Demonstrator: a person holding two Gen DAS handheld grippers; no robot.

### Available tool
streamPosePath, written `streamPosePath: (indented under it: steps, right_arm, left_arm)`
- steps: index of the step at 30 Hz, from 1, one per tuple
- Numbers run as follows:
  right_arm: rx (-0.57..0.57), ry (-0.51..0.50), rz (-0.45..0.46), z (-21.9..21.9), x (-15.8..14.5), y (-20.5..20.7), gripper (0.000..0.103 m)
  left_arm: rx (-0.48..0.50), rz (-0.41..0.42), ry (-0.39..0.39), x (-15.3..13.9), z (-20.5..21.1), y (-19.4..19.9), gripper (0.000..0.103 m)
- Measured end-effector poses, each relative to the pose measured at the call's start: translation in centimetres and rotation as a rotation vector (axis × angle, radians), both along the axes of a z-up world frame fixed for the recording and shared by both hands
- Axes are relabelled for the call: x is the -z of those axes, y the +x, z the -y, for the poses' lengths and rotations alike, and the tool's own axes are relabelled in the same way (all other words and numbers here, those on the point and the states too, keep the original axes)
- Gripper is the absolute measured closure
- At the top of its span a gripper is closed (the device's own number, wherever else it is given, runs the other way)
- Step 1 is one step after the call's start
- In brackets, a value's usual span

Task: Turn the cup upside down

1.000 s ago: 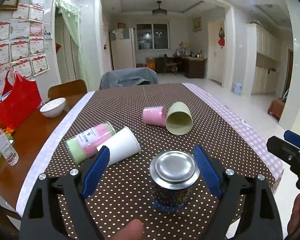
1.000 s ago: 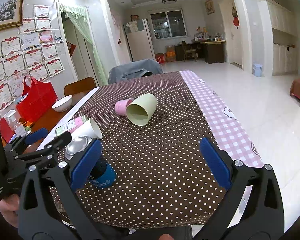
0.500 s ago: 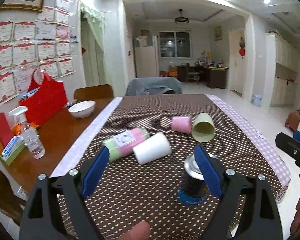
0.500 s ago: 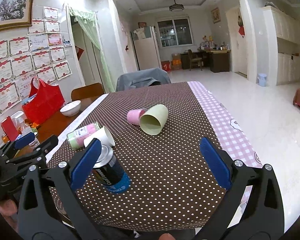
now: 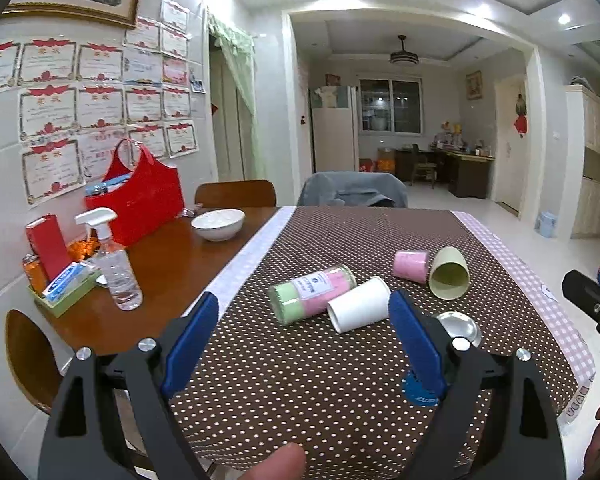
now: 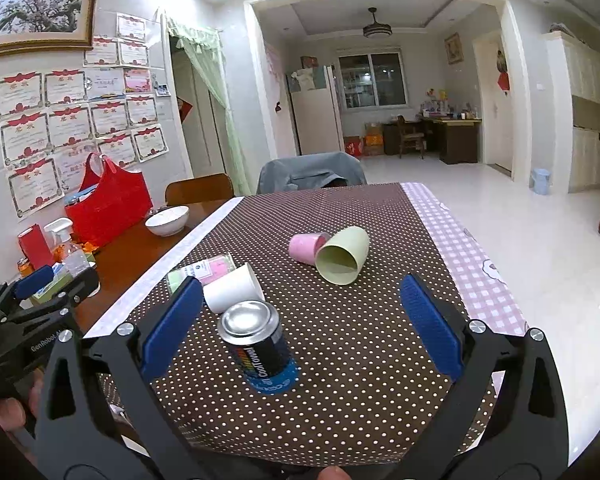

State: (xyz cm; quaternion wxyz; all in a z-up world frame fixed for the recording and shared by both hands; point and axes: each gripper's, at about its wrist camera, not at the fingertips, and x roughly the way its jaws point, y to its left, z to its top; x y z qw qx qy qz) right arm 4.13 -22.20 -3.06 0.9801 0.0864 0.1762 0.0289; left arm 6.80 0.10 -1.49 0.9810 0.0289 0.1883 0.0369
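A dark can-shaped cup (image 6: 258, 346) with a silver end up stands upside down on the dotted tablecloth; in the left wrist view (image 5: 458, 328) my right finger partly hides it. A white cup (image 5: 358, 310) (image 6: 234, 289), a green cup (image 5: 449, 278) (image 6: 342, 255) and a pink cup (image 5: 410, 266) (image 6: 306, 246) lie on their sides. My left gripper (image 5: 304, 340) is open and empty, left of the can. My right gripper (image 6: 300, 324) is open and empty, with the can between its fingers but untouched.
A pink and green tube (image 5: 312, 294) lies beside the white cup. On the bare wood at left stand a spray bottle (image 5: 114, 264), a white bowl (image 5: 218, 224), a red bag (image 5: 138, 202) and small boxes (image 5: 64, 280). The table's edge (image 6: 488, 280) runs along the right.
My left gripper has pulled back and swung left, away from the can that stood between its fingers. The can stays standing. The right gripper has shifted so the can sits between its fingers.
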Motion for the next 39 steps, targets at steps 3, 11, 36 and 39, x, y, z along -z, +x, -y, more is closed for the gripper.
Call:
streamPosePath:
  steps: [3, 11, 36, 39]
  right_arm:
    - [-0.01, -0.007, 0.01, -0.6, -0.2, -0.3, 0.006]
    - [-0.018, -0.015, 0.04, -1.9, -0.4, -1.4, 0.006]
    - [-0.005, -0.015, 0.054, -3.0, 0.2, -3.5, 0.006]
    - [-0.001, -0.02, 0.058, -3.0, 0.1, -3.7, 0.006]
  left_arm:
    - [-0.02, 0.001, 0.003, -0.3, -0.4, -0.4, 0.017]
    - [-0.058, 0.014, -0.007, -0.8, -1.4, -1.7, 0.015]
    - [-0.066, 0.038, -0.001, -1.4, -0.3, -4.8, 0.004]
    - [-0.058, 0.041, 0.005, -1.4, 0.1, -5.1, 0.004]
